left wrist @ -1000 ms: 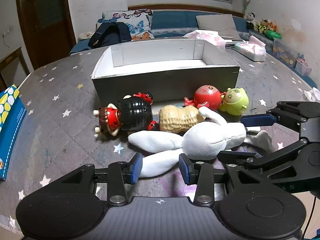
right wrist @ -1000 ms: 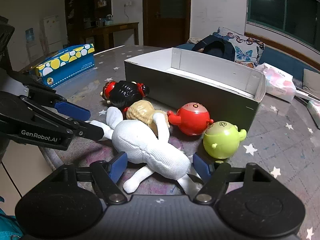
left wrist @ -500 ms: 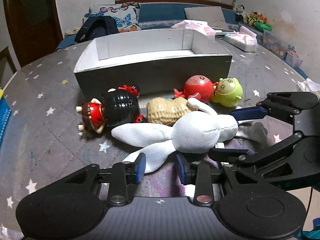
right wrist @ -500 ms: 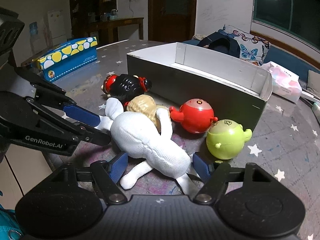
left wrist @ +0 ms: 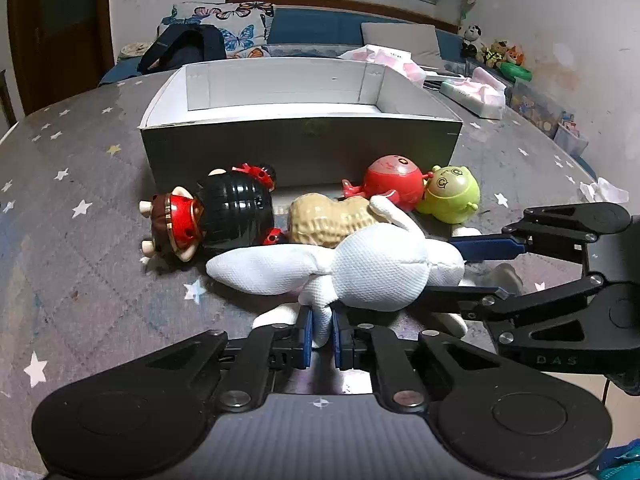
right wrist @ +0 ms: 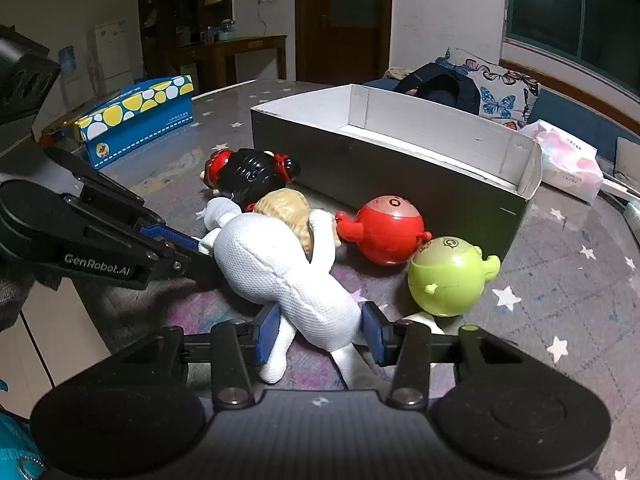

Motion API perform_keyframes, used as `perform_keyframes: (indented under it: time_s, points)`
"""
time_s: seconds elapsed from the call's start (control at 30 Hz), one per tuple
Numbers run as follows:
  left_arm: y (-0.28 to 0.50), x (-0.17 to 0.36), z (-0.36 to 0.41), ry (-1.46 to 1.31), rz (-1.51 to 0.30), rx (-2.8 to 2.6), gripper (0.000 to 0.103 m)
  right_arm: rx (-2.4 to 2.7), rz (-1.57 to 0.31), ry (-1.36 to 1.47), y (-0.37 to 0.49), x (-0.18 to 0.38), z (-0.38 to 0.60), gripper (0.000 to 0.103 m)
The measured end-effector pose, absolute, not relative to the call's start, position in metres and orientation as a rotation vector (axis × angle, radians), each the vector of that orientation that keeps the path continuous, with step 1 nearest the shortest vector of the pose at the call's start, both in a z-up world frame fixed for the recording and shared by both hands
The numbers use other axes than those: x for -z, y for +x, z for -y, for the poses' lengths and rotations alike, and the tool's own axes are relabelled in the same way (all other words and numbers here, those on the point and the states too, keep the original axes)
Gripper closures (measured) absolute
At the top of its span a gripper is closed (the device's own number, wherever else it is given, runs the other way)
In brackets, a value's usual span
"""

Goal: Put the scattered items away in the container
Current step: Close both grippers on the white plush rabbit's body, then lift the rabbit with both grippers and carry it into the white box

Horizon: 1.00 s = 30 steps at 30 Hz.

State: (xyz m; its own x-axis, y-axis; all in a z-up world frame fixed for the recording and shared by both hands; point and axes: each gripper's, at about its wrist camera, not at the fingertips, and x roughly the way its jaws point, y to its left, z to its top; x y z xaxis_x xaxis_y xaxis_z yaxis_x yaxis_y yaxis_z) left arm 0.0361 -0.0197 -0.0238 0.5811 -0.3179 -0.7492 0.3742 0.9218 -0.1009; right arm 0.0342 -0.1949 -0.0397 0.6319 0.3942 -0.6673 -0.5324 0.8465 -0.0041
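Note:
A white plush rabbit (left wrist: pixel 376 268) lies on the star-patterned table in front of the open grey box (left wrist: pixel 300 152). My left gripper (left wrist: pixel 322 338) is shut on one of its ears. My right gripper (right wrist: pixel 318 330) is closed against the rabbit's (right wrist: pixel 280 268) lower body; it shows from the side in the left wrist view (left wrist: pixel 486 268). Behind the rabbit lie a black and red doll (left wrist: pixel 224 212), a peanut toy (left wrist: pixel 324 220), a red round toy (left wrist: pixel 394 184) and a green round toy (left wrist: pixel 452 196).
A blue and yellow spotted box (right wrist: pixel 136 116) stands at the far left of the table. Tissue packs (right wrist: pixel 568 160) lie beyond the grey box (right wrist: pixel 400 160). A sofa with a backpack (left wrist: pixel 184 48) and cushions is behind the table. The table edge is close to me.
My left gripper has moved forward and shut on the rabbit's ear. My right gripper has narrowed from wide open onto the rabbit's lower body.

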Motion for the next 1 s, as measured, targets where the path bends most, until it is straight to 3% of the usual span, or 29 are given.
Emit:
perform_keyframes:
  time_s: [0.27, 0.5, 0.77, 1.0]
  points:
    - [0.041, 0.024, 0.023, 0.107, -0.862, 0.404, 0.088, -0.537, -0.712, -0.219, 0.036, 0.041, 0.193, 0.057]
    - [0.036, 0.019, 0.021, 0.088, -0.842, 0.426, 0.094, -0.534, -0.701, -0.240, 0.031, 0.035, 0.193, 0.062]
    - [0.032, -0.034, 0.022, 0.062, -0.704, 0.458, 0.095, -0.524, -0.573, -0.294, 0.026, -0.013, 0.200, 0.063]
    - [0.079, -0.069, 0.031, 0.053, -0.619, 0.440, 0.095, -0.480, -0.477, -0.371, 0.070, -0.053, 0.200, 0.063]
